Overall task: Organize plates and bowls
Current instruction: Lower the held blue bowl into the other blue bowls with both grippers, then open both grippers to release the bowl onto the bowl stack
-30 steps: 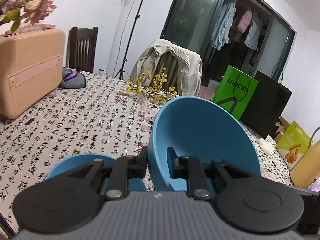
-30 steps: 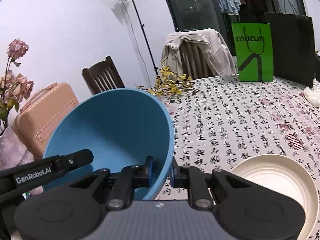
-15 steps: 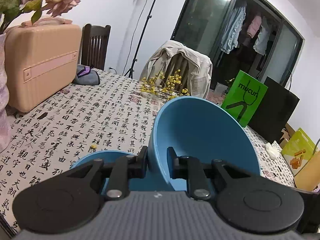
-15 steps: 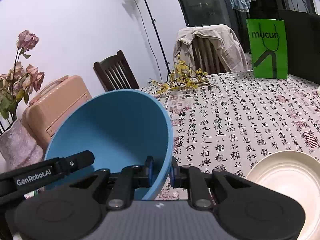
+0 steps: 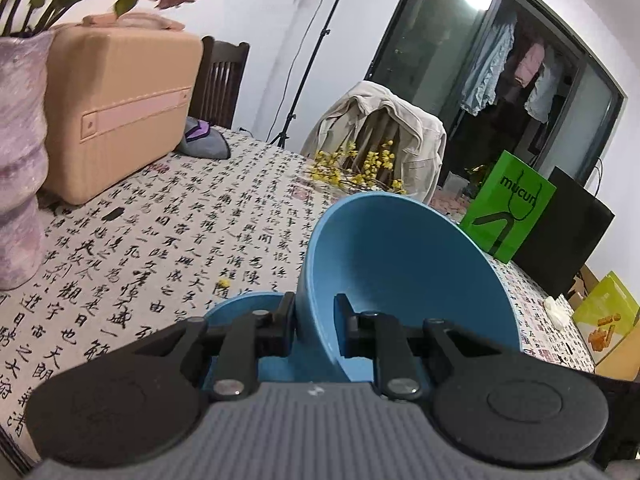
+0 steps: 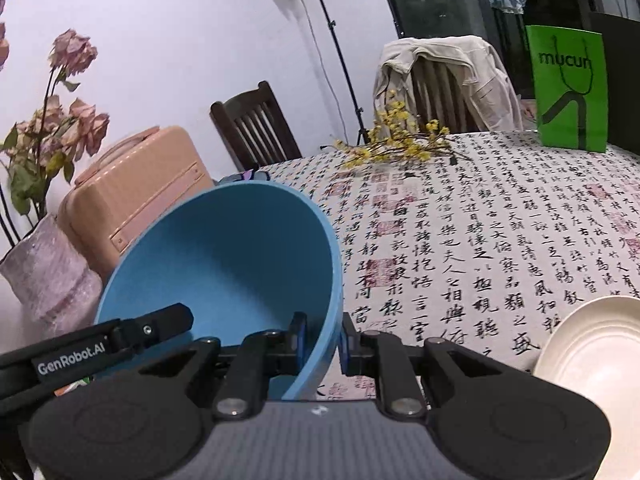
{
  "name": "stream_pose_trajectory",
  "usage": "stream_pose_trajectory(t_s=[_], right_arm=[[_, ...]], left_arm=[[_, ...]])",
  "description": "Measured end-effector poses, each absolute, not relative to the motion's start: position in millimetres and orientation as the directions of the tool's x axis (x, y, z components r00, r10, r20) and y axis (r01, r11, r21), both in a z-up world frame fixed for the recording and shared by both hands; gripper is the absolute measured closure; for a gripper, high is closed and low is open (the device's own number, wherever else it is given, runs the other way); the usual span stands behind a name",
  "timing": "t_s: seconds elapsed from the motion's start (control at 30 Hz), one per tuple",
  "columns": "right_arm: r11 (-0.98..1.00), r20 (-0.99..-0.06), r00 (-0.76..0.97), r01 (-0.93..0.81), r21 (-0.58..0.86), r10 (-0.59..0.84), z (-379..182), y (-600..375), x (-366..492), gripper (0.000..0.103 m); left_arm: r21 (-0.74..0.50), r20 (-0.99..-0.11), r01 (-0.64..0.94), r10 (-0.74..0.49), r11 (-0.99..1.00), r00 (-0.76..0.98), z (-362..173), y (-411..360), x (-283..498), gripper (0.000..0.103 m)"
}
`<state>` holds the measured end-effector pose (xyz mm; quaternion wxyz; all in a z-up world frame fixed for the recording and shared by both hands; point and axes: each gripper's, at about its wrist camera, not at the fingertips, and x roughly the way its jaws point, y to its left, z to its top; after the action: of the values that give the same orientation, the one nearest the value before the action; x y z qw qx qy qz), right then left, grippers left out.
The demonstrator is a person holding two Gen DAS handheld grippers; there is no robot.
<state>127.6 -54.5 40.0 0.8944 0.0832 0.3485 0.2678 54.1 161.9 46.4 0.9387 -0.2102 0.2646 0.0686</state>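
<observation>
A blue bowl (image 5: 404,276) hangs tilted above the table, gripped from both sides. My left gripper (image 5: 316,328) is shut on its left rim, one pad inside and one outside. The right gripper (image 6: 323,340) is shut on the opposite rim of the same blue bowl (image 6: 224,264); the left gripper's finger (image 6: 160,322) shows at the bowl's far side. Under the bowl a second blue dish (image 5: 240,312) rests on the tablecloth, mostly hidden by my fingers. A cream plate (image 6: 596,348) lies at the right.
A pink suitcase (image 5: 116,108) and a mauve vase (image 5: 18,168) with dried flowers stand at the left. Yellow blossom twigs (image 6: 400,148), a green paper bag (image 6: 570,88) and a black bag (image 5: 564,240) sit at the far side. Chairs stand behind the table.
Both grippers have carried the bowl to the left, toward the vase and suitcase. The blue dish below has come nearer under the bowl, and the cream plate has slid toward the right edge of view.
</observation>
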Motion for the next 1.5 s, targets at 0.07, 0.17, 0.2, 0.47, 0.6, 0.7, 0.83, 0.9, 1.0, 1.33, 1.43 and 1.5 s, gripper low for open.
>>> stream_pose_trajectory(t_s=[0.07,0.17,0.2,0.47,0.6,0.7,0.83,0.9,1.0,1.33,1.43,1.5], right_arm=[[0.841,-0.583,0.609,-0.429,0.329,0.539,38.9,-50.1,127.2,0.087],[0.841,-0.587,0.606,-0.439,0.315,0.536,37.3,-43.7,126.4,0.087],[0.842,-0.589,0.606,-0.443,0.308,0.534,36.7,-41.3,125.8,0.087],[0.841,-0.600,0.604,-0.479,0.253,0.525,31.8,-24.0,120.7,0.087],[0.841,-0.608,0.606,-0.495,0.216,0.513,28.4,-15.2,118.0,0.087],[0.846,-0.605,0.624,-0.504,0.172,0.495,26.9,-9.7,113.9,0.087],[0.852,-0.598,0.651,-0.511,0.110,0.468,25.0,-2.6,108.8,0.087],[0.854,-0.593,0.665,-0.514,0.077,0.454,24.2,0.9,106.9,0.087],[0.861,-0.580,0.696,-0.509,0.017,0.423,22.5,5.7,103.5,0.087],[0.858,-0.557,0.731,-0.510,-0.062,0.394,18.4,11.0,98.7,0.087],[0.856,-0.545,0.739,-0.512,-0.070,0.397,18.6,11.0,98.1,0.087],[0.855,-0.528,0.747,-0.513,-0.074,0.403,19.5,9.6,96.8,0.087]], left_arm=[[-0.365,-0.529,-0.247,0.019,0.898,0.849,43.1,166.3,52.7,0.084],[-0.377,-0.534,-0.255,0.016,0.890,0.846,37.9,172.5,51.6,0.084],[-0.382,-0.536,-0.257,0.014,0.888,0.844,36.2,174.6,51.2,0.084],[-0.390,-0.535,-0.275,0.027,0.879,0.844,27.6,185.6,44.2,0.084],[-0.373,-0.537,-0.285,0.045,0.883,0.843,24.5,186.0,41.5,0.084],[-0.367,-0.549,-0.291,0.046,0.884,0.835,20.3,186.7,41.6,0.084],[-0.361,-0.556,-0.297,0.052,0.884,0.829,15.4,188.1,40.8,0.084],[-0.350,-0.555,-0.298,0.060,0.888,0.830,14.2,187.1,39.7,0.084],[-0.336,-0.555,-0.302,0.072,0.892,0.829,12.4,186.6,39.2,0.084],[-0.312,-0.560,-0.316,0.095,0.896,0.823,6.8,187.4,41.6,0.084],[-0.311,-0.558,-0.311,0.092,0.898,0.825,6.1,189.2,41.9,0.083],[-0.309,-0.555,-0.306,0.091,0.901,0.827,6.1,189.4,42.0,0.082]])
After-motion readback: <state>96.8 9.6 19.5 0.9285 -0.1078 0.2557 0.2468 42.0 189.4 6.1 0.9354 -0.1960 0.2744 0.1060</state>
